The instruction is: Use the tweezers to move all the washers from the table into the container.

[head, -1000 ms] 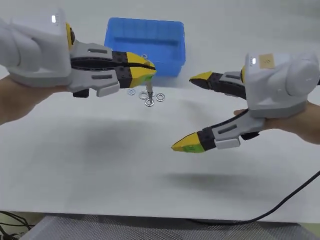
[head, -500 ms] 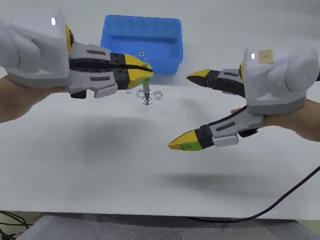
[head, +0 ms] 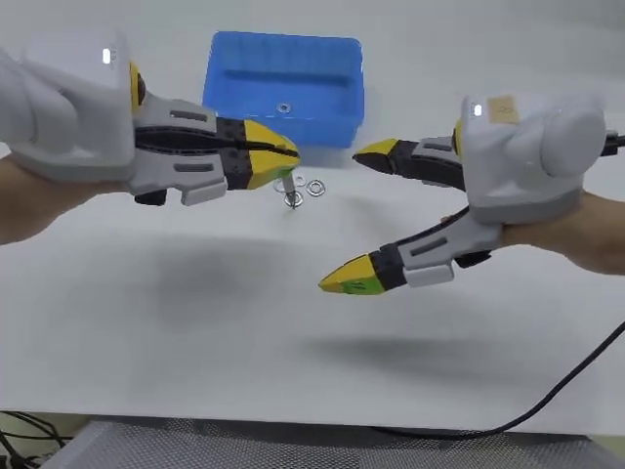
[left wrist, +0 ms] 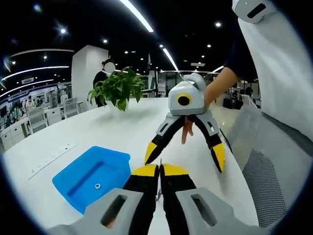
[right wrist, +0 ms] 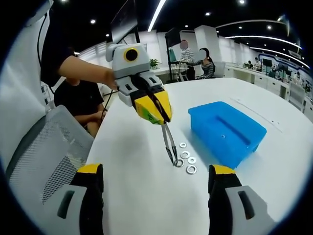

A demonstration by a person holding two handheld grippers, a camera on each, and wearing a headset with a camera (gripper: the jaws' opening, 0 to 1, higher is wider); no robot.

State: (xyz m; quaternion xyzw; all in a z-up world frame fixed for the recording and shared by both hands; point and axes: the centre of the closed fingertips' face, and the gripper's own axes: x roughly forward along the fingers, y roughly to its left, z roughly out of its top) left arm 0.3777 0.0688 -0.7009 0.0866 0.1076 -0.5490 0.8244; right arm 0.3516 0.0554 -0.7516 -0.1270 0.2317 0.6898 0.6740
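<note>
Our left hand-held gripper (head: 289, 154) is pressed together on the tweezers (right wrist: 169, 141), whose tips point down among the washers (head: 313, 188) to pinch one. The washers lie in the upper centre of the head view, just below the container (head: 332, 122). Our right hand-held gripper (head: 340, 221) hangs spread, clear of the work.

Tweezers (right wrist: 169, 142) tip-down among silver washers (right wrist: 191, 169) beside blue container (right wrist: 210, 139)

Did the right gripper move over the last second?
Yes. Measured against the blue container, which sits nearly unchanged in the head view, the right gripper has drifted left toward the washers, its tongs open.
</note>
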